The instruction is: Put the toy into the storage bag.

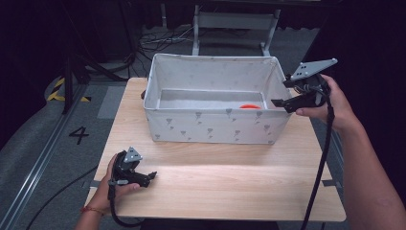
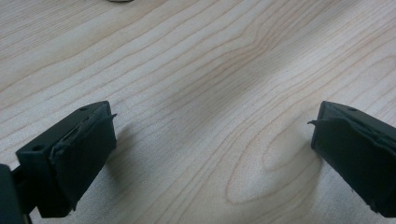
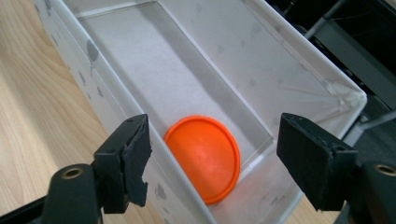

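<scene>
Holding the right hand-held gripper (image 1: 280,102) above the right end of the fabric bin (image 1: 215,125), wrist level, forearm coming in from the lower right, cable trailing down along the arm. Jaws spread wide, nothing between the pads (grey three-cornered plate up top, tilted toward the bin). Looking along the right gripper view (image 3: 212,161): orange disc (image 3: 203,157) lying on the floor of the bin at its near end, leaning slightly against the near wall, well below the jaws and touched by neither. Seen from the high view as an orange sliver (image 1: 249,106) just inside the right front corner.

Resting the left hand-held gripper (image 1: 152,176) low on the bench (image 1: 230,187) near the front left corner, hand wrapped around the body, jaws pointing right across the wood. Spread apart too (image 2: 212,140), with bare wood grain between the pads, gripping nothing.

Standing between the two hands: the bin, white with small grey marks, set toward the back of the bench, its tall front wall screening most of the disc from the front. Beyond the bench: grey floor with a painted number, cables, a metal frame.
</scene>
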`<state>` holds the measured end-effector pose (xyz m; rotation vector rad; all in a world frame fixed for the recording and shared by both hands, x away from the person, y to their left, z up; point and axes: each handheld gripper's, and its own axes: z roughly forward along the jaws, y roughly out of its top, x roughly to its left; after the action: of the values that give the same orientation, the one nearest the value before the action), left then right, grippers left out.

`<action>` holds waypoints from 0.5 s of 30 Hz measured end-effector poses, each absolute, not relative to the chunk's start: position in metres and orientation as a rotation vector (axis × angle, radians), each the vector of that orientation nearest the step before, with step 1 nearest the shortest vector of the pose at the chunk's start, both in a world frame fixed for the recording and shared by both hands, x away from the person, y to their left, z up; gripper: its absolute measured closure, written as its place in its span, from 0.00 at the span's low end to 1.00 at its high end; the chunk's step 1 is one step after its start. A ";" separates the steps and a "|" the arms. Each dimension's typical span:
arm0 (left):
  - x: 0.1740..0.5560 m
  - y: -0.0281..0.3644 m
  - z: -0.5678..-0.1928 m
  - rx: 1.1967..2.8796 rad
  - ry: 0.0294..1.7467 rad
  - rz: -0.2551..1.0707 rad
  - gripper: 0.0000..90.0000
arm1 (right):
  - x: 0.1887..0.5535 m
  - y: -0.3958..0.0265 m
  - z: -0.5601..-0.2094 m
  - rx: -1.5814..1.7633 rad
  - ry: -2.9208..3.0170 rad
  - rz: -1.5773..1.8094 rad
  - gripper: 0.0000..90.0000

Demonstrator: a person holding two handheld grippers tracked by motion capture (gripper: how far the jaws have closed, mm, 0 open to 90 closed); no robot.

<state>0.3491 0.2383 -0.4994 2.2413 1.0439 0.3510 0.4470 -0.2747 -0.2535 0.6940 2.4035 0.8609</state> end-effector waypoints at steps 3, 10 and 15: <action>0.349 0.238 -0.499 2.241 1.044 0.351 0.00 | 0.440 -0.278 -0.256 0.715 2.381 0.861 0.29; 0.349 0.238 -0.499 2.241 1.044 0.351 0.00 | 0.426 -0.282 -0.258 0.730 2.369 0.868 0.29; 0.349 0.238 -0.499 2.241 1.044 0.351 0.00 | 0.415 -0.282 -0.262 0.715 2.368 0.879 0.29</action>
<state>0.3491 0.2383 -0.4995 2.2409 1.0439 0.3512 0.4150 -0.2822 -0.2619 0.7150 2.3684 0.8789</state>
